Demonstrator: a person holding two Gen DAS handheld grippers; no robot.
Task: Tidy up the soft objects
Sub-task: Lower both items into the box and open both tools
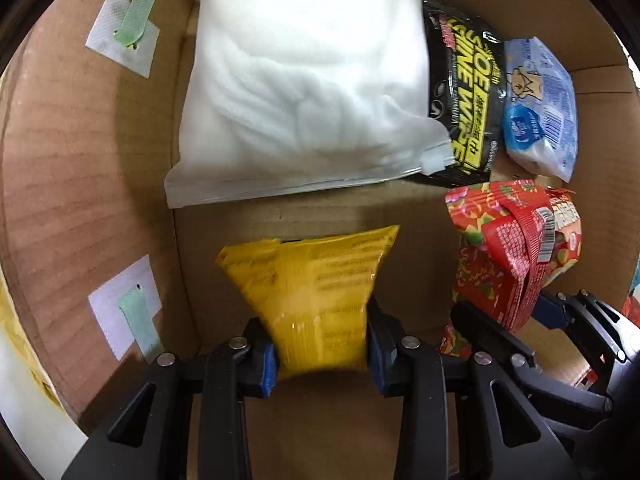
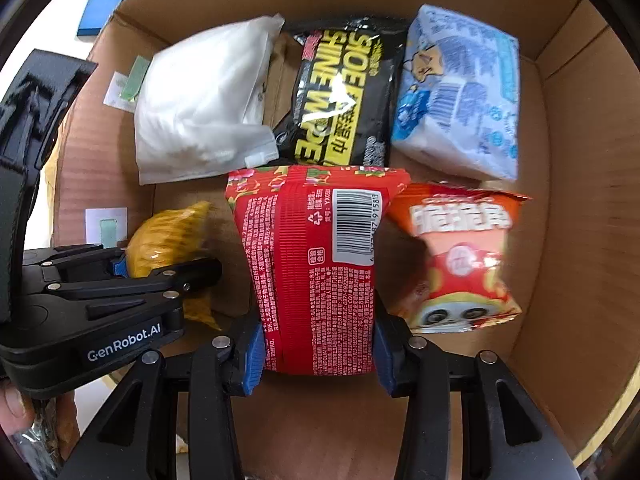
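My left gripper [image 1: 322, 350] is shut on a yellow snack packet [image 1: 316, 292] and holds it inside the cardboard box [image 1: 100, 184], near the left wall. My right gripper [image 2: 318, 354] is shut on a red packet [image 2: 316, 264] with a barcode, held in the middle of the box. The red packet also shows at the right of the left wrist view [image 1: 512, 256], with the right gripper [image 1: 532, 320] around it. The left gripper [image 2: 132, 272] and yellow packet [image 2: 168, 236] show at the left of the right wrist view.
At the back of the box lie a white zip bag [image 1: 304, 80], a black shoe wipes pack [image 2: 340, 96] and a blue tissue pack [image 2: 456, 92]. An orange panda snack packet [image 2: 460, 256] lies right of the red packet. Box walls surround everything.
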